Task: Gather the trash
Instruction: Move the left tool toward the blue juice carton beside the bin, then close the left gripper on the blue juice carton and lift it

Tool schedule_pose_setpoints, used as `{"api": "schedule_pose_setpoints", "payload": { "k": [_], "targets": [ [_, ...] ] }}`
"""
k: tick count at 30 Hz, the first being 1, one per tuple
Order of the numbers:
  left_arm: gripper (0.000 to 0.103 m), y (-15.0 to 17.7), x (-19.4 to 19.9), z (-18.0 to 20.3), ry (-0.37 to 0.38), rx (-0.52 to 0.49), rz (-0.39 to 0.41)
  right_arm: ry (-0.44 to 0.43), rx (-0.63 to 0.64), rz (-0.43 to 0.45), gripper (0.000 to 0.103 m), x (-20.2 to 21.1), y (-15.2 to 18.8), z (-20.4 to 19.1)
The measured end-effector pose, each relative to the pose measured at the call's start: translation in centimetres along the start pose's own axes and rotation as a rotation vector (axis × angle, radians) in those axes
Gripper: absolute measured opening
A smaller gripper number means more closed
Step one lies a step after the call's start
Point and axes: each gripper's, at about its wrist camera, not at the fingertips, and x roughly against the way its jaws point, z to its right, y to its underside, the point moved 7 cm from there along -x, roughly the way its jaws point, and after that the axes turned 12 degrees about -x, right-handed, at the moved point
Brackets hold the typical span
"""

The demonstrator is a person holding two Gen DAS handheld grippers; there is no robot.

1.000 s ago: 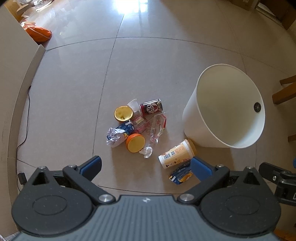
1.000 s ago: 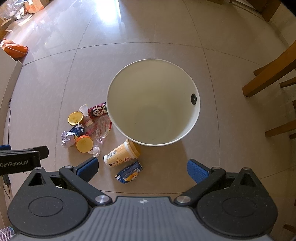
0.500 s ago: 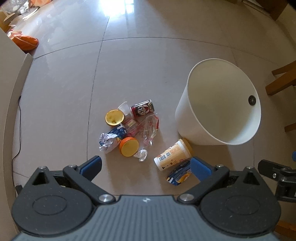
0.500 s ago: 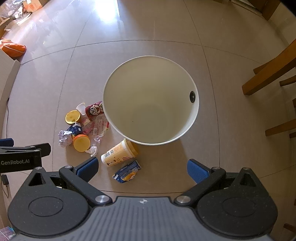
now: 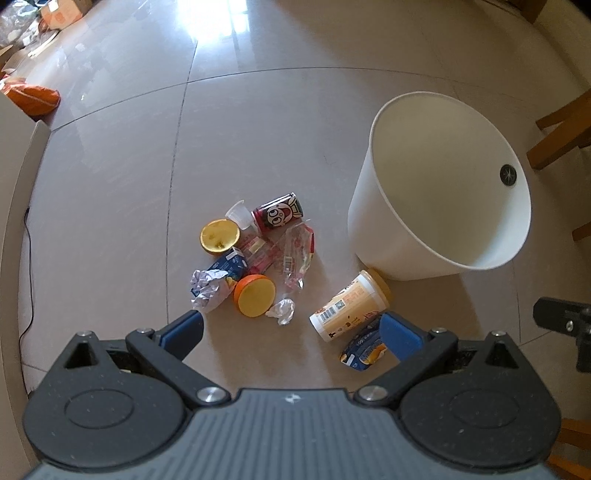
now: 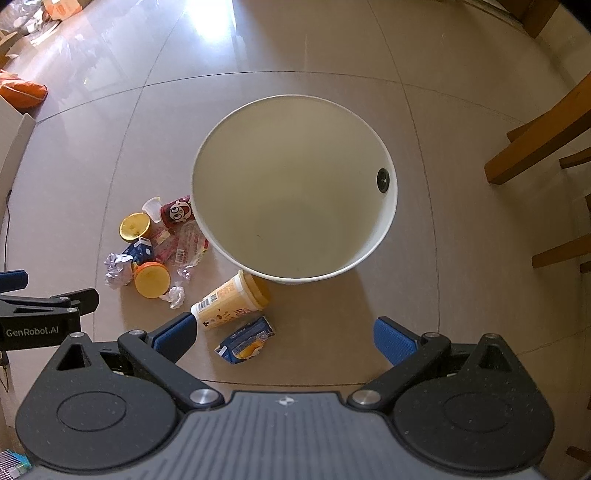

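A white bin (image 5: pixel 443 206) (image 6: pixel 295 192) stands on the tiled floor with nothing inside it. Left of it lies a heap of trash: a red can (image 5: pixel 279 218), two orange halves (image 5: pixel 219 236) (image 5: pixel 255 295), crumpled paper (image 5: pixel 207 290), a clear wrapper (image 5: pixel 295 254). A yellow cup (image 5: pixel 349 312) (image 6: pixel 229 301) lies on its side by the bin's base, a crushed blue carton (image 5: pixel 364 350) (image 6: pixel 245 339) in front of it. My left gripper (image 5: pixel 291 330) hangs open above the floor near the heap. My right gripper (image 6: pixel 284 334) is open above the carton, in front of the bin.
Wooden chair legs (image 6: pixel 535 147) stand to the right of the bin. An orange bag (image 5: pixel 33 99) and cardboard boxes (image 5: pixel 59 7) lie at the far left. A pale furniture edge (image 5: pixel 14 221) with a black cable (image 5: pixel 27 258) runs along the left side.
Both grippers have drifted slightly, so the bin and trash sit a little further left and lower in view. Both stay open and the trash has not moved.
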Motion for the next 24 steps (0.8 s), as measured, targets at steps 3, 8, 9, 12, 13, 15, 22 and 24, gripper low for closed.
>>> {"api": "schedule_pose_setpoints", "payload": {
  "k": [3, 8, 9, 12, 13, 15, 22, 24],
  "targets": [
    [0.101, 0.4, -1.0, 0.2, 0.012, -0.005, 0.010, 0.008, 0.000, 0.008, 0.103, -0.8, 0.1, 0.4],
    [0.101, 0.9, -3.1, 0.5, 0.012, -0.037, 0.012, 0.009, -0.001, 0.032, 0.103, -2.0, -0.1, 1.0],
    [0.101, 1.0, -3.5, 0.5, 0.012, -0.045, 0.011, 0.014, -0.003, 0.039, 0.103, -2.3, -0.3, 1.1],
    [0.101, 1.2, -4.6, 0.5, 0.010, -0.072, 0.010, 0.024, -0.014, 0.049, 0.103, -3.3, -1.1, 1.7],
    [0.101, 1.2, -4.9, 0.4, 0.007, -0.082, 0.010, 0.029, -0.020, 0.055, 0.103, -3.6, -1.4, 2.0],
    [0.101, 1.2, -5.7, 0.4, 0.003, -0.096, 0.008, 0.040, -0.028, 0.064, 0.103, -4.2, -2.1, 2.3],
    [0.101, 0.8, -8.0, 0.0, 0.003, -0.118, 0.011, 0.077, -0.052, 0.113, 0.103, -6.6, -5.7, 4.2],
    [0.101, 0.8, -8.7, -0.1, 0.002, -0.121, 0.012, 0.083, -0.039, 0.137, 0.103, -7.3, -7.0, 4.5]
  ]
}}
